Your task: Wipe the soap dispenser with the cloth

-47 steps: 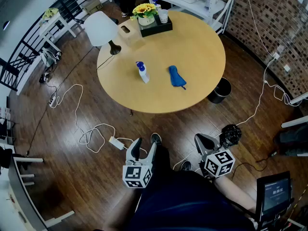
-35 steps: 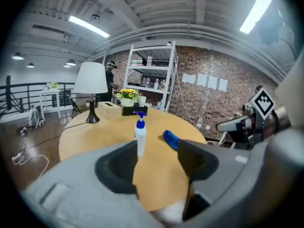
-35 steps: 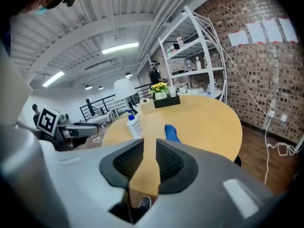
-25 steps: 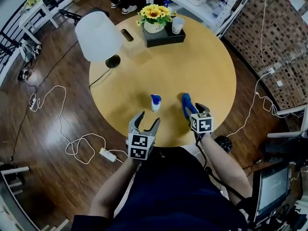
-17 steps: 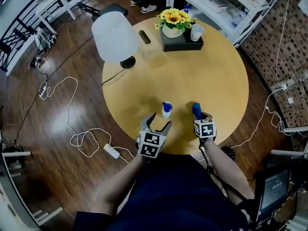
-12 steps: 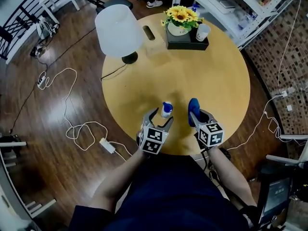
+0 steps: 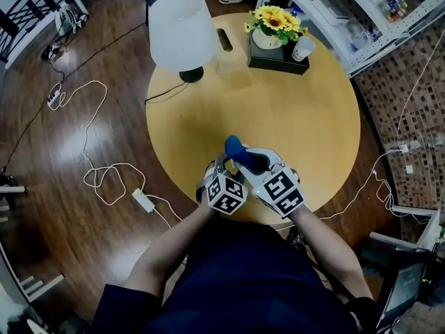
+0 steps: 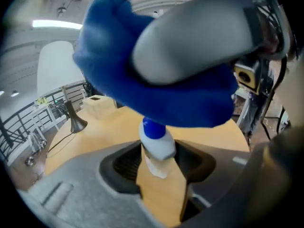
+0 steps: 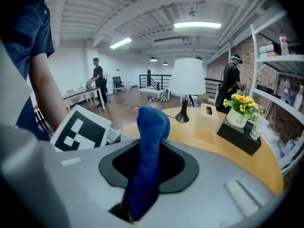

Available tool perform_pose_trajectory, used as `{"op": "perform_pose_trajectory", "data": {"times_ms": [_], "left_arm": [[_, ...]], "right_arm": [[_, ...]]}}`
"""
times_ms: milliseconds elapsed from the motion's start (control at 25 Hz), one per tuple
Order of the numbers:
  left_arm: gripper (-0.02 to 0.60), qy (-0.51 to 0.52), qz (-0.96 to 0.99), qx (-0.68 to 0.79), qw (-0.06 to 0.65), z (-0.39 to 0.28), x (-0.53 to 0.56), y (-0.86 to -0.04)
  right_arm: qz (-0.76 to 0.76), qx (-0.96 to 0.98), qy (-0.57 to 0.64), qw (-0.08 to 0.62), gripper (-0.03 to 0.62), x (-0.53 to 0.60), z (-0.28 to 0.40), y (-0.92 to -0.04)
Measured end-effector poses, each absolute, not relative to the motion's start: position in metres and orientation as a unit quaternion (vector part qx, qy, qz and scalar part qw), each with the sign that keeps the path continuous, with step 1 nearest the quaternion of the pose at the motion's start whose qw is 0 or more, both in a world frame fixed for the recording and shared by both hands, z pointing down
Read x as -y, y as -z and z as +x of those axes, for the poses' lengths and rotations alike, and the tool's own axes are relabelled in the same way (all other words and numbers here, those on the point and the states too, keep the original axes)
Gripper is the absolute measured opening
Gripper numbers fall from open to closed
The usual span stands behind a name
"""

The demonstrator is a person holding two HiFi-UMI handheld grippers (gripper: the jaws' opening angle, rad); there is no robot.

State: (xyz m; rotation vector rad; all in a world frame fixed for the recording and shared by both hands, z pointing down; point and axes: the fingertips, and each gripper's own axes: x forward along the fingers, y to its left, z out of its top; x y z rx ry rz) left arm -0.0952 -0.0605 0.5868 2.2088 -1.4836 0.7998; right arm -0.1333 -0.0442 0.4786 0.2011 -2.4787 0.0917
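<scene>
1. head view: the left gripper (image 7: pixel 223 164) and right gripper (image 7: pixel 245 157) meet near the round counter's (image 7: pixel 306 110) near edge, with the blue cloth (image 7: pixel 234 147) bunched above them.
2. left gripper view: the fingers, which have just been closing, grasp the soap dispenser (image 8: pixel 158 146) standing on the counter, the cloth right over its blue cap.
3. right gripper view: the fingers are clenched on the upright cloth.

A white lamp (image 7: pixel 182 30), tissue box (image 7: pixel 229 56) and sunflowers (image 7: pixel 274 18) (on a black tray (image 7: pixel 276 62)) share the round table (image 7: pixel 313 124).
</scene>
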Motion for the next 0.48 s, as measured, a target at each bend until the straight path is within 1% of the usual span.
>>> {"op": "perform_pose_trajectory", "data": {"times_ms": [200, 480], "left_arm": [[0.210, -0.271, 0.789, 0.520, 0.185, -0.096, 0.063, -0.586], [0.210, -0.274, 0.797, 0.509, 0.177, -0.093, 0.065, -0.587]], "right_arm": [[0.096, 0.936, -0.052, 0.336, 0.095, 0.068, -0.141, -0.487], [0.160, 0.926, -0.153, 0.307, 0.095, 0.099, -0.110, -0.489]]}}
